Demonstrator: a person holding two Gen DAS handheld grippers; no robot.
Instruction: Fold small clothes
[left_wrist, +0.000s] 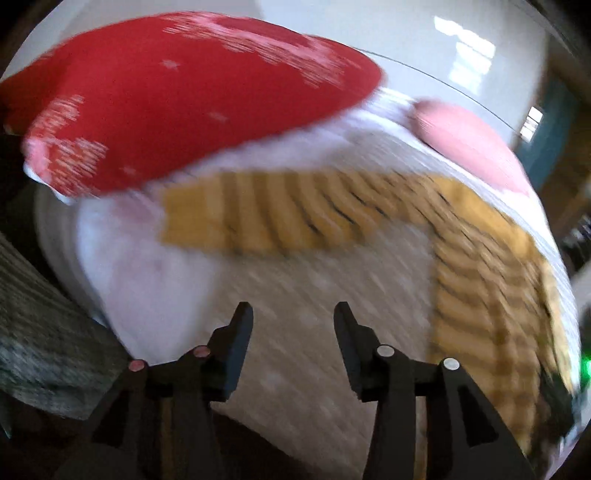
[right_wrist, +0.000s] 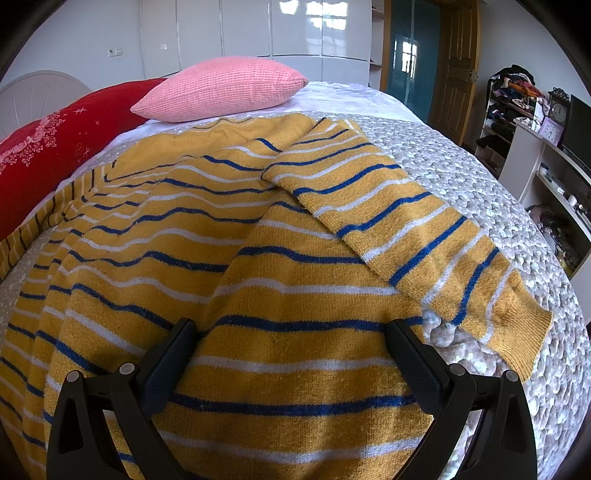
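Sweater (right_wrist: 236, 258), yellow with blue and white stripes, lies spread on the bed (right_wrist: 461, 192) directly under and ahead of the right tool (right_wrist: 291, 343).
Right tool is spread wide over the body, nearer than the left; one sleeve (right_wrist: 388, 229) runs ahead-right, folded across. Left tool (left_wrist: 293, 321), jaws apart and empty, hovers over bare bedcover; its blurred view alone shows the other sleeve (left_wrist: 266, 214) stretched crosswise ahead.
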